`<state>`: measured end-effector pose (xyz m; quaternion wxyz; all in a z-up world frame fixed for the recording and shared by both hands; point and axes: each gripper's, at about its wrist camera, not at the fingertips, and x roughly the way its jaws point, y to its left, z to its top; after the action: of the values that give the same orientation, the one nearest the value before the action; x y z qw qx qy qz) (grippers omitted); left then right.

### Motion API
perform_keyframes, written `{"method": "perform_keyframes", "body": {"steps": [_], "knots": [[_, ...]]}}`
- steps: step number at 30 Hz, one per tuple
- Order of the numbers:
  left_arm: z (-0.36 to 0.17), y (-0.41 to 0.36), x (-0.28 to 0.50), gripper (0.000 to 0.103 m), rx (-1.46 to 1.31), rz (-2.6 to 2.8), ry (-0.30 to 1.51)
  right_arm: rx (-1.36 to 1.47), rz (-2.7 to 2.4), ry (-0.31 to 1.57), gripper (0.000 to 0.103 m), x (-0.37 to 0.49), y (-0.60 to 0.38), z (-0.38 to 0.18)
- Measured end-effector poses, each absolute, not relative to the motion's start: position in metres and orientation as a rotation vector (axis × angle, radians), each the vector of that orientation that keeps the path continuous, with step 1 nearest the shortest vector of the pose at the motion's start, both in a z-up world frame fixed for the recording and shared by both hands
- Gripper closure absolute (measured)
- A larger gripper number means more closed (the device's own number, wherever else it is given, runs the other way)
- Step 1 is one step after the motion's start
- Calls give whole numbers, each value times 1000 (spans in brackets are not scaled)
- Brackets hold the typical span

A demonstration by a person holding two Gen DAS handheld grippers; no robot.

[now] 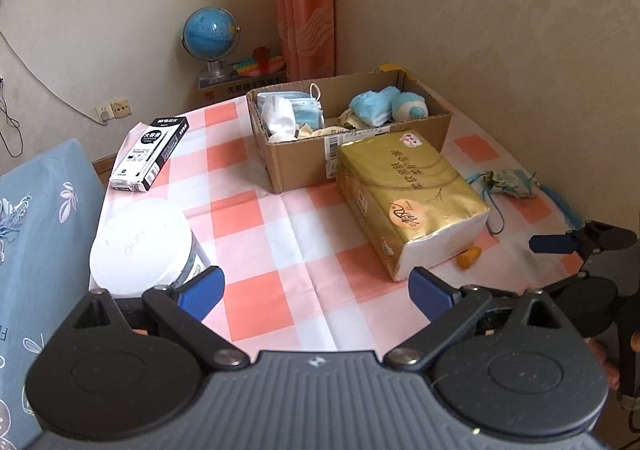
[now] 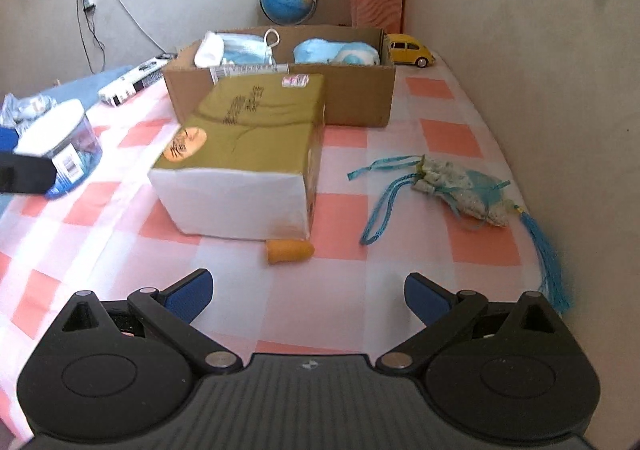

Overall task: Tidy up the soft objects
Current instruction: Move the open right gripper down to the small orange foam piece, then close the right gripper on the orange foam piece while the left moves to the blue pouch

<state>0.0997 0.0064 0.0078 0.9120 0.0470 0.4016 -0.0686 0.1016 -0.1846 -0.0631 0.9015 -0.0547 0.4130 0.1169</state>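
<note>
A cardboard box point(image 1: 360, 138) point(image 2: 352, 98) at the back of the checked table holds face masks point(image 1: 304, 108), white cloth and blue plush items point(image 1: 390, 106). A gold tissue pack point(image 1: 408, 198) point(image 2: 248, 154) lies in front of it. An orange foam earplug point(image 1: 469, 257) point(image 2: 289, 250) rests by the pack's near end. A floral sachet with blue cords and tassel point(image 1: 510, 182) point(image 2: 464, 190) lies to the right. My left gripper point(image 1: 316, 292) is open near the table's front edge. My right gripper point(image 2: 307, 294) is open too, a little short of the earplug.
A white-lidded tub point(image 1: 140, 246) point(image 2: 60, 142) and a black-and-white carton point(image 1: 150, 154) sit on the left. A yellow toy car point(image 2: 410, 50) stands behind the box. A globe point(image 1: 211, 36) is beyond the table. A blue cushion point(image 1: 40, 218) borders the left edge; a wall runs along the right.
</note>
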Motion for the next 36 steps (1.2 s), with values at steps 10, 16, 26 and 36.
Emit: {"method": "perform_keyframes", "body": {"steps": [10, 16, 26, 36], "knots": [[-2, 3, 114, 5, 93, -161, 854, -207, 298, 846, 0, 106, -168, -73], [-8, 4, 122, 5, 90, -157, 869, -222, 336, 832, 0, 111, -162, -74], [-19, 5, 133, 5, 80, -160, 899, -224, 357, 797, 24, 115, -157, -70], [-11, -7, 139, 5, 100, -220, 877, -194, 319, 799, 68, 113, -167, -65]]}}
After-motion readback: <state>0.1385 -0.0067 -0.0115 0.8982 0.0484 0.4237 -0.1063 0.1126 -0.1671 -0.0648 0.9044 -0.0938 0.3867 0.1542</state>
